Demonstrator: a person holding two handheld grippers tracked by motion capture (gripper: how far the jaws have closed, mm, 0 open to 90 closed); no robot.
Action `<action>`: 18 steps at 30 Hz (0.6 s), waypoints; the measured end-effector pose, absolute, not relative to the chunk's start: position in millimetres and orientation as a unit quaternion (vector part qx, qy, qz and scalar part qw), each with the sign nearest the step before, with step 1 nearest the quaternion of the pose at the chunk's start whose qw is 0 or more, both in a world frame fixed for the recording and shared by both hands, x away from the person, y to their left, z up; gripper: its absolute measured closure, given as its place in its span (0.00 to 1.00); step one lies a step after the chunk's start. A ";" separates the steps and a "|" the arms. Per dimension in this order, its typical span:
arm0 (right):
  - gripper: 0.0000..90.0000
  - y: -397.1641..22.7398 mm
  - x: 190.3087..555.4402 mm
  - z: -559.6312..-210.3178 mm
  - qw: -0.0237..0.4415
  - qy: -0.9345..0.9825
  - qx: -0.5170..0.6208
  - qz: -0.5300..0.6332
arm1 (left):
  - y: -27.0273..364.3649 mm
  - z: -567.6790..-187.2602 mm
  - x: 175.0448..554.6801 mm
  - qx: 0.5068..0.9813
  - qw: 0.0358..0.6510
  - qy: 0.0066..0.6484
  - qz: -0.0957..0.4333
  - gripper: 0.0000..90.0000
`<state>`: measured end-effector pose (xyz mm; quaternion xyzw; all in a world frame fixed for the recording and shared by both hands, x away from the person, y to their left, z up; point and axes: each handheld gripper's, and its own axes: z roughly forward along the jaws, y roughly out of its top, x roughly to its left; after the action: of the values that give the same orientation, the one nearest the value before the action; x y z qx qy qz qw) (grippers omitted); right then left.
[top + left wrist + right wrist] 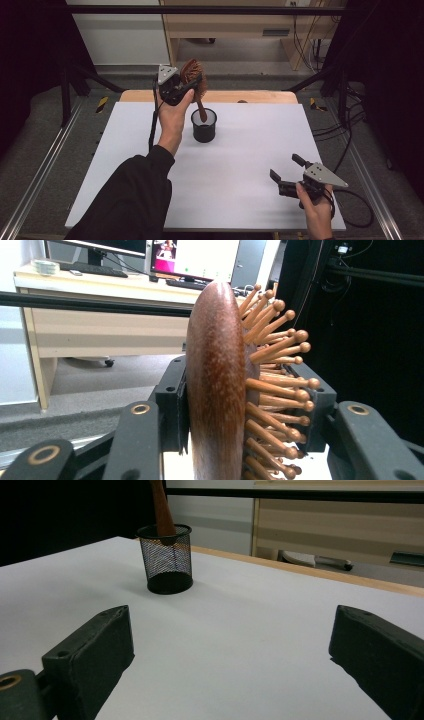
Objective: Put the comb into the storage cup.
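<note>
Black jaws of the left gripper (186,86) clamp the head of a wooden hairbrush (220,385); its handle enters a mesh cup (204,125) mid-table (250,165). Right gripper (285,172) sits wide open, empty, near the table's front right corner.

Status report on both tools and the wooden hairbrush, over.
Left tool shut on brown wooden hairbrush, handle end down in black mesh cup. Right tool open, holding nothing, low over white table. Nothing in the way.
</note>
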<state>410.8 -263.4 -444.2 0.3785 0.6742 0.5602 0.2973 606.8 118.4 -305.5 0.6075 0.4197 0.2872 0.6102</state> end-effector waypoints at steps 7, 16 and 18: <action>0.05 -263.2 411.0 -444.3 0.296 0.673 0.379 0.562 | 116.0 -307.0 607.2 0.611 0.608 0.418 0.288 0.56; 0.05 -263.0 410.9 -444.4 0.296 0.673 0.379 0.562 | 114.0 -308.9 606.4 0.612 0.607 0.417 0.288 0.56; 0.05 -262.6 410.8 -444.5 0.295 0.674 0.380 0.561 | 113.5 -309.5 606.2 0.612 0.607 0.417 0.288 0.56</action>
<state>410.8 -262.6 -444.5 0.3797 0.6737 0.5613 0.2949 606.2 113.5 -309.5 0.6122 0.4170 0.2877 0.6070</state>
